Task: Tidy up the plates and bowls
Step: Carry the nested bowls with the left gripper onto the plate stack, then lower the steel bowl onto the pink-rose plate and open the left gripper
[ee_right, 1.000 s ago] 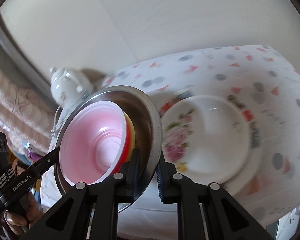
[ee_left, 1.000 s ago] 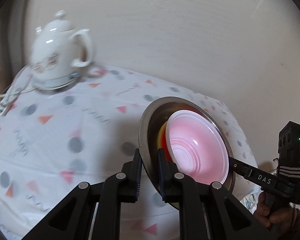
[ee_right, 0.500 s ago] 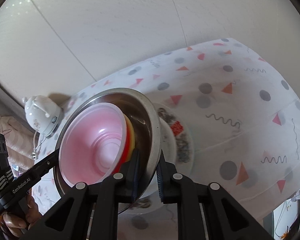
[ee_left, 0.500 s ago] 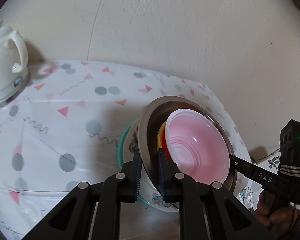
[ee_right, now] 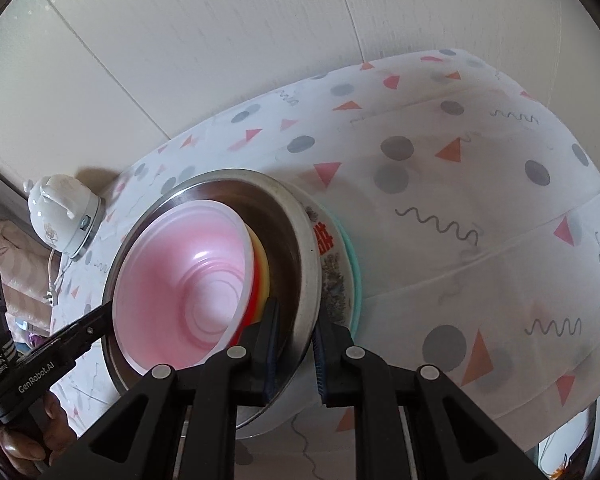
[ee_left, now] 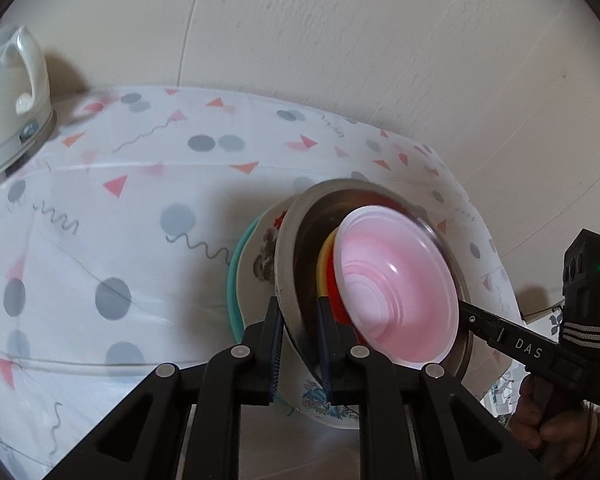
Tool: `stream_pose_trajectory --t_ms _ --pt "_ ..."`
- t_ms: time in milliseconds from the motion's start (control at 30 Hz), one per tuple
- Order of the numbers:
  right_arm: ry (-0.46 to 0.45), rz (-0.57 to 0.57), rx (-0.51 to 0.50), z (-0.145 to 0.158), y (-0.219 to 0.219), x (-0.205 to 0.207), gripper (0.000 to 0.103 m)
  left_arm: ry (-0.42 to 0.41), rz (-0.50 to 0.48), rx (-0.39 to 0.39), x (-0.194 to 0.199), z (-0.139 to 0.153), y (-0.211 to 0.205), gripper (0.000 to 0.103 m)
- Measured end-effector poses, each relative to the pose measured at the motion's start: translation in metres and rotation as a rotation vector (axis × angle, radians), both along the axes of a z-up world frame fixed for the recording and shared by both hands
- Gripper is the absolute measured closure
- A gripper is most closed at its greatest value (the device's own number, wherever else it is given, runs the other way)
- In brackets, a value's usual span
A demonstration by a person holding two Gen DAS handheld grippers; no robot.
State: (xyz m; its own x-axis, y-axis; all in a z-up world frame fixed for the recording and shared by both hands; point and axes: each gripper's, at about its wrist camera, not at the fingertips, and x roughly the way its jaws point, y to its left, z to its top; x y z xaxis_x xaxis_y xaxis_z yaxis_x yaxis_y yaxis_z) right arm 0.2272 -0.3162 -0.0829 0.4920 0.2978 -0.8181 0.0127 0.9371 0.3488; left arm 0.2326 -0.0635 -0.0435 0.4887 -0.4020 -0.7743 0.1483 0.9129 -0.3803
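Both grippers, left (ee_left: 298,344) and right (ee_right: 294,350), clench the steel bowl (ee_left: 290,264) by its rim at 6 o'clock, 2 flowered and teal plates (ee_left: 256,256) directly under it, pink bowl (ee_left: 396,284) nested inside.

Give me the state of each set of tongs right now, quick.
Left tongs: shut on the metal bowl rim.
Right tongs: shut on the same bowl's opposite rim; pink bowl nested inside.

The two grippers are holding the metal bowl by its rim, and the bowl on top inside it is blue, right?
Not quite: the top bowl inside the metal bowl is pink, as the left wrist view shows. The left gripper and right gripper do hold its rim.
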Motion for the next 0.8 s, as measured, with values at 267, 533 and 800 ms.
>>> stream_pose_trajectory --t_ms 267,533,800 --pt "-0.005 0.029 0.0 0.0006 -0.0016 0.0034 0.088 0.003 0.018 0.001 -0.0026 -0.0004 -0.0012 0.087" --pt "0.01 0.055 0.013 0.0005 -0.002 0.0064 0.088 -0.013 0.037 0.026 -0.0058 0.0011 -0.003 0.086" --pt "-0.009 0.066 0.036 0.0018 -0.0077 0.003 0.082 -0.02 0.054 0.043 -0.0082 0.0009 -0.0047 0.085"
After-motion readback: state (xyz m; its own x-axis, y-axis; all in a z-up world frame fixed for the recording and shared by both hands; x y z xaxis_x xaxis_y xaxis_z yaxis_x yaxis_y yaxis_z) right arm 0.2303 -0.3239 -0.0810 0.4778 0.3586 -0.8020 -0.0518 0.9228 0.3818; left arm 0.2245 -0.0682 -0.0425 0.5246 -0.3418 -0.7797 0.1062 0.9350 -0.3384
